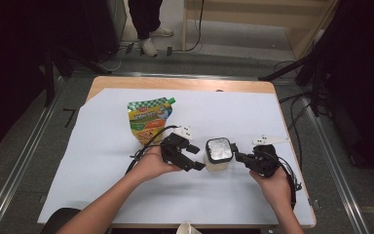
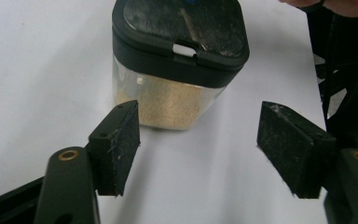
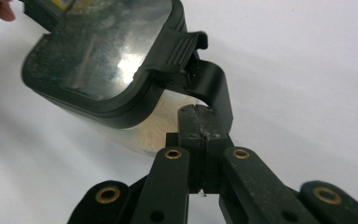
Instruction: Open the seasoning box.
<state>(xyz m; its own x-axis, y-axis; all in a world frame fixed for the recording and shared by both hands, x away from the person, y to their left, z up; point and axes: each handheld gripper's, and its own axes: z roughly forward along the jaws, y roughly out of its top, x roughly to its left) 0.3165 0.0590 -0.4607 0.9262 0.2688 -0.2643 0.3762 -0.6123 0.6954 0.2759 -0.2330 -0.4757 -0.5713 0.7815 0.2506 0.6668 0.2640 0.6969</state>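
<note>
A wooden tabletop (image 1: pixel 126 83) is carrying a large white sheet (image 1: pixel 102 161) that is covering nearly all of it. Beyond its far edge a person's legs and pale shoes (image 1: pixel 149 46) are standing on the floor, and cables are trailing there.

On the sheet, left of centre and toward the far side, a green and yellow spouted pouch (image 1: pixel 148 119) is lying flat. Nearer the person, about mid-sheet, a clear square container (image 1: pixel 218 155) is standing upright with a black-rimmed lid (image 2: pixel 182 28) on top; it is holding pale, sandy grains (image 2: pixel 172 105) that are filling its lower part. A black latch tab (image 3: pixel 182 49) is sticking out from one side of the lid. A pale cup rim (image 1: pixel 187 229) is peeking in at the near edge of the table.

The left gripper (image 1: pixel 187 156), held in the person's left hand (image 1: pixel 151 165), is sitting just left of the container. Its jaws are standing wide apart, with nothing between them; the container is lying just beyond their tips, not touched by either pad (image 2: pixel 119 144).

The right gripper (image 1: pixel 238 157), held in the right hand (image 1: pixel 275 187), is reaching in from the container's right side. Its jaws are pressed fully together, tips just under the latch tab and against a black strap-like piece (image 3: pixel 214 86) that is curving down from it. Whether the jaws are pinching that piece I cannot tell.
</note>
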